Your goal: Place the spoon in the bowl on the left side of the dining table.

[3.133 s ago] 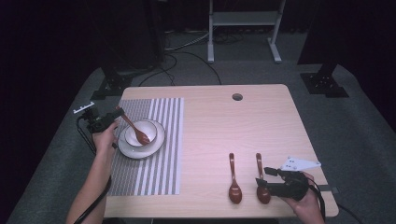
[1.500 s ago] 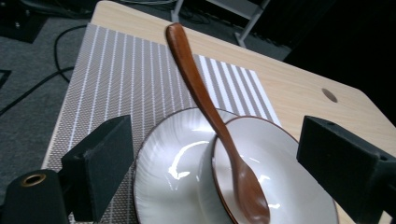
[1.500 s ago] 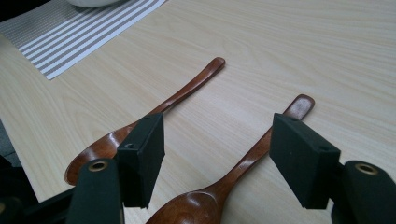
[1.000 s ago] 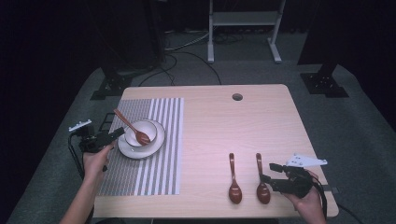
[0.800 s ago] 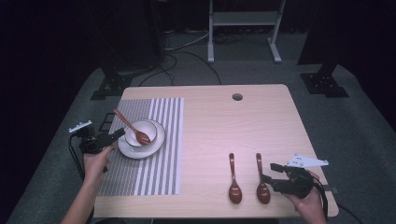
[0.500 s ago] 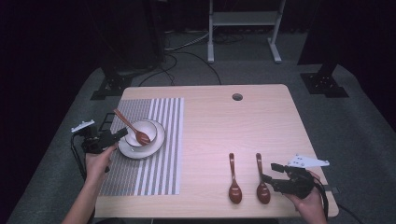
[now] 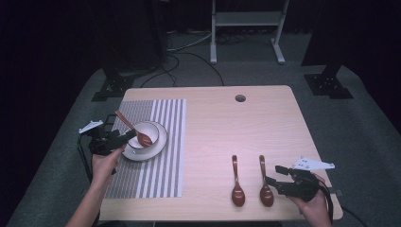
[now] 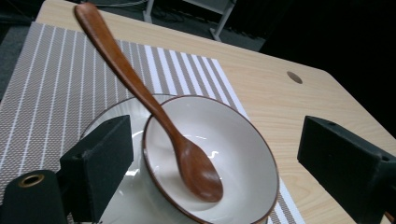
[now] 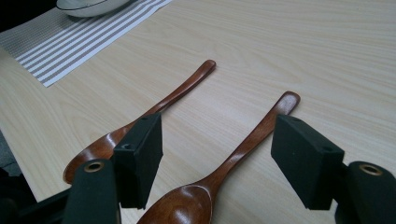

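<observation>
Jaws stood apart on both our grippers: left gripper (image 8: 205,158) before the spoon-holding bowl (image 8: 233,140), right gripper (image 9: 217,163) straddling a wooden spoon (image 9: 233,158); the high view showed the dark room's carpet (image 7: 359,123) around the table (image 7: 246,127).

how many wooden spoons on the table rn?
3. One spoon rests in the white bowl on the striped placemat. The other two lie side by side on bare table near its front edge: left spoon, right spoon, by the right gripper.
</observation>
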Motion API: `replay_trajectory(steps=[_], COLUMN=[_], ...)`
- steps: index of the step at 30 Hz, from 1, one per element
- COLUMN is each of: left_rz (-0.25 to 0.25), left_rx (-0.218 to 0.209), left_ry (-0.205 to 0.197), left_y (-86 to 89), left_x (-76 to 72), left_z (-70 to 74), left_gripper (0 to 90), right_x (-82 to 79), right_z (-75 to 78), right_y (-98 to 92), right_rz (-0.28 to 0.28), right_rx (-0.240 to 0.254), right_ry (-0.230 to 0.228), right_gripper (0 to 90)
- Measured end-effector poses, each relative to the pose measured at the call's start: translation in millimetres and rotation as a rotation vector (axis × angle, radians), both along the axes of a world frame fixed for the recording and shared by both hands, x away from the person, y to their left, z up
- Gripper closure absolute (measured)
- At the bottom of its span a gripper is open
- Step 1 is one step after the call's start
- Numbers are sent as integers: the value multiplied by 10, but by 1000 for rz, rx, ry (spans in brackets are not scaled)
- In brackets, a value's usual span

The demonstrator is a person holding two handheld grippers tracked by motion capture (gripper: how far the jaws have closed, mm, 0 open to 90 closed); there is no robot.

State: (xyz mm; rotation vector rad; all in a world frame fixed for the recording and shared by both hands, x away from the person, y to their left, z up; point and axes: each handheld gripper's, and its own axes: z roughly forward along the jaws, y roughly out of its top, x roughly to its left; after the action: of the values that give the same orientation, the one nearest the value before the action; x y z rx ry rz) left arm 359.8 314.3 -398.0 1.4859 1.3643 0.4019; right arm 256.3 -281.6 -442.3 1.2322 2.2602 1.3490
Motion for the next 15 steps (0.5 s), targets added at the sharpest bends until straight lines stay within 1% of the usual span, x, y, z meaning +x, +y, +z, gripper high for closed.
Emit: replay_trajectory(steps=[10, 15], left_rz=[-37, -44], left_rx=[11, 14], left_ry=[-8, -7], left_y=[-117, -155], left_x=[-12, -7], left_z=[48, 36], left_gripper=[95, 95], right_x=[-7, -7], right_z=[5, 9], right_y=[-11, -19], right_rz=[-4, -5], right_rx=[5, 4], right_ry=[1, -1], right_gripper=[323, 322])
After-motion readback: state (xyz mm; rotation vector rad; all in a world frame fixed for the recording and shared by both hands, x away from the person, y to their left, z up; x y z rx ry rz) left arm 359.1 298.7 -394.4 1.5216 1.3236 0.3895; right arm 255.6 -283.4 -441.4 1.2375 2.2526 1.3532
